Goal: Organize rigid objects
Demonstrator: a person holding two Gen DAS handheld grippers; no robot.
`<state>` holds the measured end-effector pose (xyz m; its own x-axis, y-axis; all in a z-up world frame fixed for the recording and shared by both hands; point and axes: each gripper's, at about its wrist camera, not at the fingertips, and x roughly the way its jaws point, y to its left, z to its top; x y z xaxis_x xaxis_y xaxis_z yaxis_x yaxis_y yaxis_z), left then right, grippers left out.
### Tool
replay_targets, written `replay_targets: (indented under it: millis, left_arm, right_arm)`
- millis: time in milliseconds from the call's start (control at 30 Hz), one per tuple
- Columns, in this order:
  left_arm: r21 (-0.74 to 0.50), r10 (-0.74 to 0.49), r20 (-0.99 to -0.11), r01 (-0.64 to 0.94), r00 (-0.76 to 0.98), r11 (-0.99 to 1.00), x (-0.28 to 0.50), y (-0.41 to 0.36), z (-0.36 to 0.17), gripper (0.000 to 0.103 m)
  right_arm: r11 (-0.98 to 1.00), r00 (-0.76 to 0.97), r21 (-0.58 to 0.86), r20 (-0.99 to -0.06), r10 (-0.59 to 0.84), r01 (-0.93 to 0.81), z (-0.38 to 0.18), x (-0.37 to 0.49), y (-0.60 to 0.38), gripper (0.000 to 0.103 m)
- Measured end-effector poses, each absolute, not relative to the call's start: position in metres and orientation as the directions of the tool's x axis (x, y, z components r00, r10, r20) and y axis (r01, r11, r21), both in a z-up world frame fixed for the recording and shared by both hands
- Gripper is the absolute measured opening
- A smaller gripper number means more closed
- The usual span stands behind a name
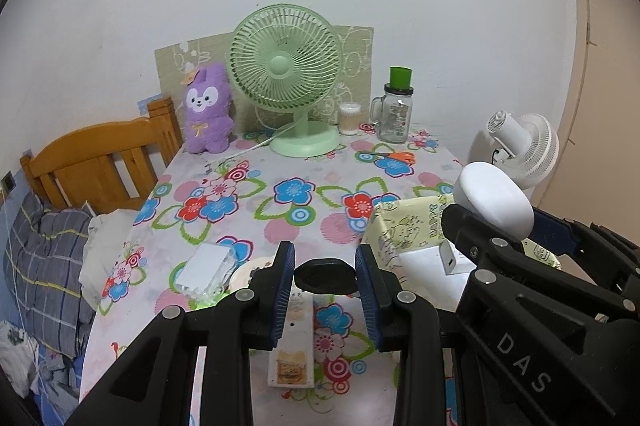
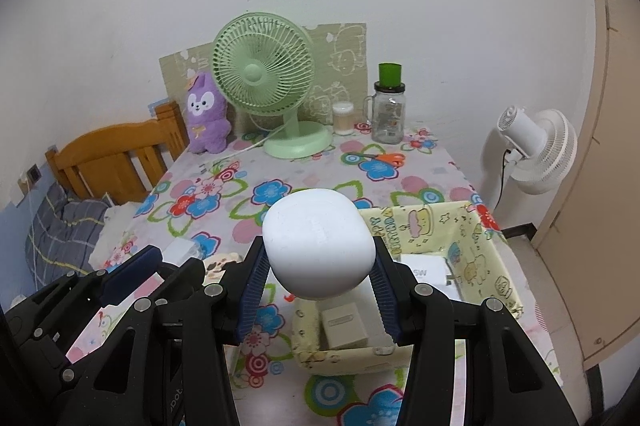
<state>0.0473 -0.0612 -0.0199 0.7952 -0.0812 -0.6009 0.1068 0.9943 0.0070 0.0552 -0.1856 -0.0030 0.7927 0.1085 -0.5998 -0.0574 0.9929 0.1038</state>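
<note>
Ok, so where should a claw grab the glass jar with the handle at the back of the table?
Probably around the glass jar's round body, below its black lid, coming from the front right. It stands upright. Its handle sticks out to the left, close to the cotton-swab tub, so that side is crowded. The right side looks free.

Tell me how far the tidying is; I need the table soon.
Done: white boxes and a charger already lie in the yellow fabric bin. In hand: right gripper holds a white case; left gripper a black object. Left: clear box, power strip.
</note>
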Motion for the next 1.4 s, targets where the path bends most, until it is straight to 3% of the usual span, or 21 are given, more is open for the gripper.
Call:
replay_targets:
  millis: [533, 1400]
  left_arm:
    - [0.020, -0.110, -0.605, 0.153, 0.789, 0.988, 0.055, -0.100, -0.020, 0.032]
    - [0.018, -0.167, -0.687, 0.247, 0.707, 0.969, 0.076, -0.151, -0.055, 0.032]
  right_arm:
    - [0.991, 0.796, 0.133, -0.599, 0.091, -0.014, -0.006, 0.057, -0.223, 0.053]
    - [0.987, 0.745, 0.143, -0.665, 0.041, 0.073, -0.043, 0.069, -0.271, 0.053]
